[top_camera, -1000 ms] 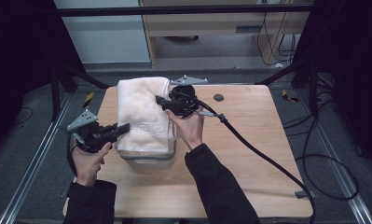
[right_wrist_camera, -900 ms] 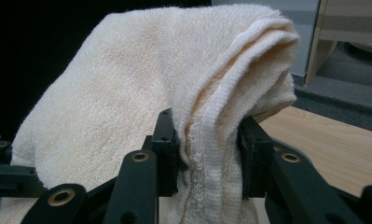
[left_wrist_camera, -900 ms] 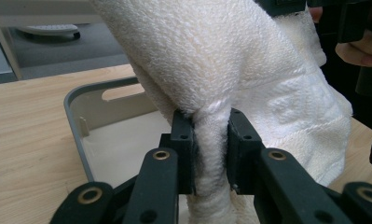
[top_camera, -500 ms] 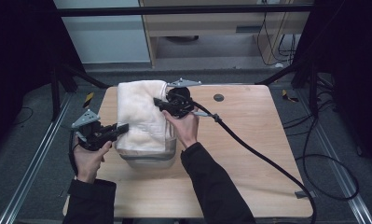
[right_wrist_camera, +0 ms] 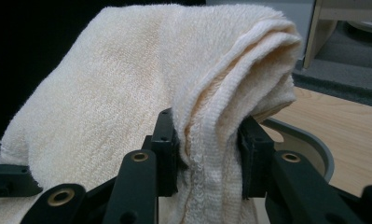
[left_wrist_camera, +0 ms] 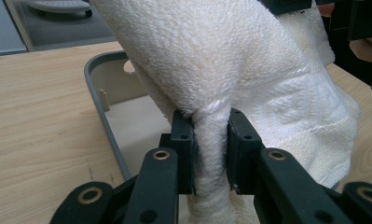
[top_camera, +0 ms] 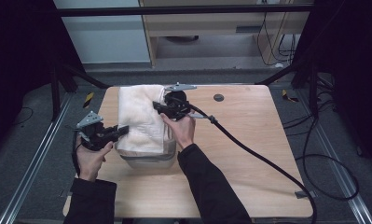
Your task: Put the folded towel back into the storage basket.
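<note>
A light wooden table (top_camera: pixel 249 154) stands on grey carpeted floor (top_camera: pixel 333 93). At its one o'clock edge sits a small dark round disc (top_camera: pixel 218 97). Beyond twelve o'clock stands a pale wooden cabinet (top_camera: pixel 207 28) (cables dangling beside it); yellow-black tape (top_camera: pixel 87 99) marks the floor at ten o'clock.

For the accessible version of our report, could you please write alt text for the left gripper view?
The left gripper pinches a bunched fold of a white terry towel between its two black jaws. The towel rises above and drapes to the right over a grey tray, whose rim curves at the left on a light wooden table.
</note>
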{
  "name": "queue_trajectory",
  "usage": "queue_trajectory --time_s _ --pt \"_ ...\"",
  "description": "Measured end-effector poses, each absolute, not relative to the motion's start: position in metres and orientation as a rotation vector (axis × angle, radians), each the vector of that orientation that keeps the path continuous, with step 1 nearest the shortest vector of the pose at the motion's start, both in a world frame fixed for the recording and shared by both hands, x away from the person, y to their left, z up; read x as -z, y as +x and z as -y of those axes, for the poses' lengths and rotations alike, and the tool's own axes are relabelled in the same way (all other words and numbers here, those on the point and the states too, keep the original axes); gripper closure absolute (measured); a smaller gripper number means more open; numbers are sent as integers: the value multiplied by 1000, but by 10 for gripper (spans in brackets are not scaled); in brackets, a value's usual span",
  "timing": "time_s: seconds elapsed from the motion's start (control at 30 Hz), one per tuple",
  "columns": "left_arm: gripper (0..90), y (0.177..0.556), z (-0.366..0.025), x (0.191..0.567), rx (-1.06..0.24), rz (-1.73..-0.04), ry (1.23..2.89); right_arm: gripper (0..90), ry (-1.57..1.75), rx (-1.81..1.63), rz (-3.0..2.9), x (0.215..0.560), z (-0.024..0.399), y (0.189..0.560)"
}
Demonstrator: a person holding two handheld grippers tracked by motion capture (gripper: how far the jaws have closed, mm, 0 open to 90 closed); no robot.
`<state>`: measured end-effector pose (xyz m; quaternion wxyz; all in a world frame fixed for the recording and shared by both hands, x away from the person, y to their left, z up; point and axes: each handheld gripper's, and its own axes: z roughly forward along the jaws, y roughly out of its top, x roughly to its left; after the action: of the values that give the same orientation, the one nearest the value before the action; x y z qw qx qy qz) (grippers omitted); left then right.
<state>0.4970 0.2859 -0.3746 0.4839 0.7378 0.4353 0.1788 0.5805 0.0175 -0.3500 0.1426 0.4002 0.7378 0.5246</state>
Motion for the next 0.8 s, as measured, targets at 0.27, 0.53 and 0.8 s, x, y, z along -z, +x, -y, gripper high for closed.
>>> queue_trajectory --time_s 0.27,0.53,0.8 --pt "746 502 -284 385 -443 -1082 1821 651 1183 -1496 -2133 363 -21 585" --pt "746 507 -282 395 -445 -1100 1846 649 1211 -1478 -2145 377 -21 589" --pt "746 510 -280 404 -445 -1124 1879 649 1214 -1435 -2161 390 -24 592"
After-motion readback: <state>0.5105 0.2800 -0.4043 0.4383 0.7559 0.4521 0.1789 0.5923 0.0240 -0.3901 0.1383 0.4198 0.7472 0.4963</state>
